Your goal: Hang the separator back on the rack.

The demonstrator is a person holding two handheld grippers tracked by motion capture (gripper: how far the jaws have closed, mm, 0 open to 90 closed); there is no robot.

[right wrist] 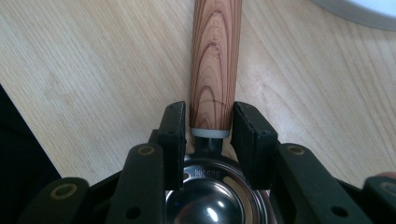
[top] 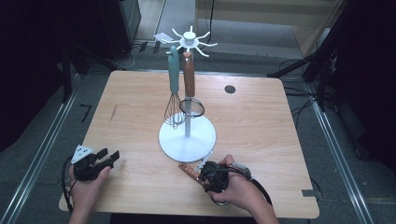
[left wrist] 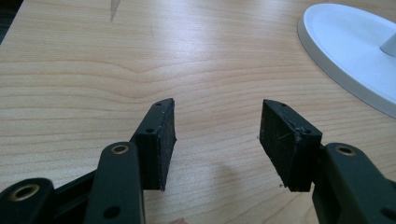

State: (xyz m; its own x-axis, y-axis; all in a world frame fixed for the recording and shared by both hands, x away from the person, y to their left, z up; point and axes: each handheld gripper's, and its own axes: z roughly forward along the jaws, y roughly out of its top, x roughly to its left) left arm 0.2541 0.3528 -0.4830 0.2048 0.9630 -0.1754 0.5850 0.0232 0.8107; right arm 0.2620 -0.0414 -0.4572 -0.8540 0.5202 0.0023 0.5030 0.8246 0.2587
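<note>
At the bottom of the high view, right of centre, the right claw (top: pixel 203 171) is closed on a wood-handled metal scoop (right wrist: pixel 216 60) lying on the worktop (top: pixel 261 126), just beside the white stand's base (top: pixel 175 142). At lower left the left claw (left wrist: pixel 217 135) rests open and empty. A teal whisk (top: pixel 173 88) and a wood-handled strainer (top: pixel 189 77) hang from the stand
</note>
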